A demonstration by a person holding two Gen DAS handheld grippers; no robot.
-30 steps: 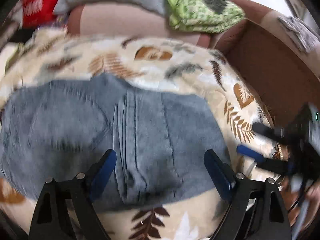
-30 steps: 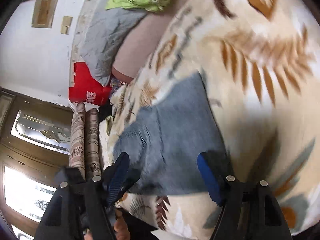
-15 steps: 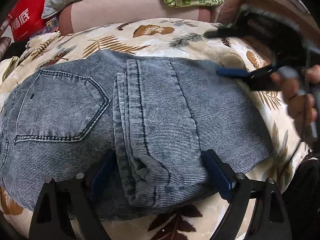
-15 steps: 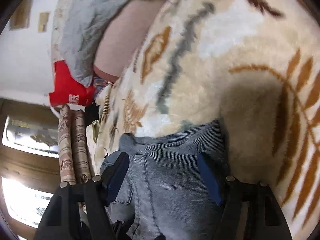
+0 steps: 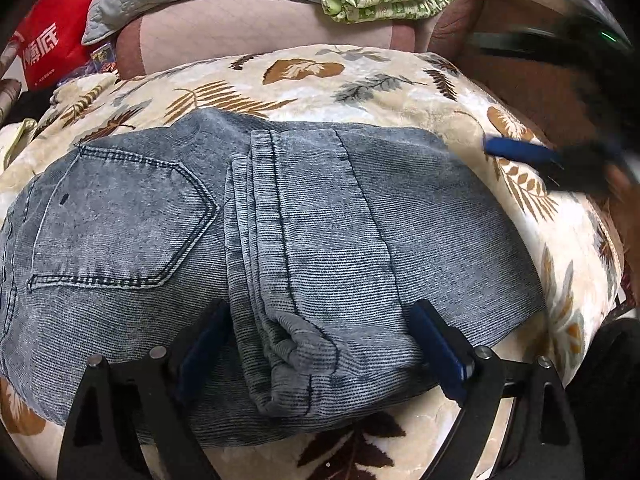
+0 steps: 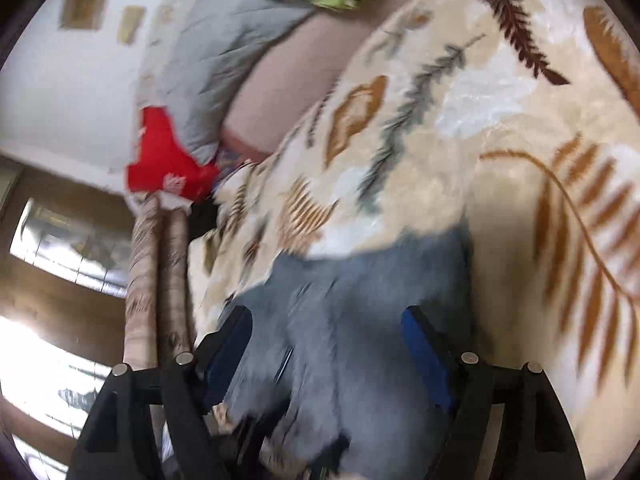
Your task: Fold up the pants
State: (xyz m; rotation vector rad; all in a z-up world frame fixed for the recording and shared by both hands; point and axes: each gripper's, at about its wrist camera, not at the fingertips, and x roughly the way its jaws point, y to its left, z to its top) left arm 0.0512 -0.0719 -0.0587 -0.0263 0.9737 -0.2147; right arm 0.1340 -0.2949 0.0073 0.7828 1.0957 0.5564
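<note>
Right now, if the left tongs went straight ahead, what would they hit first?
The folded jeans: the left tongs stand open astride the bunched leg hem, so the denim lies directly ahead, probably almost at once.

Left gripper (image 5: 320, 344) jaws spread wide; right gripper (image 6: 332, 356) likewise, motion-blurred

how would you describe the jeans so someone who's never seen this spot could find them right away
Look at the cream blanket with brown and grey leaf prints spread over the sofa. Folded in its middle lie the jeans, with a stitched back pocket facing up; they are the only blue-grey denim there.
</note>
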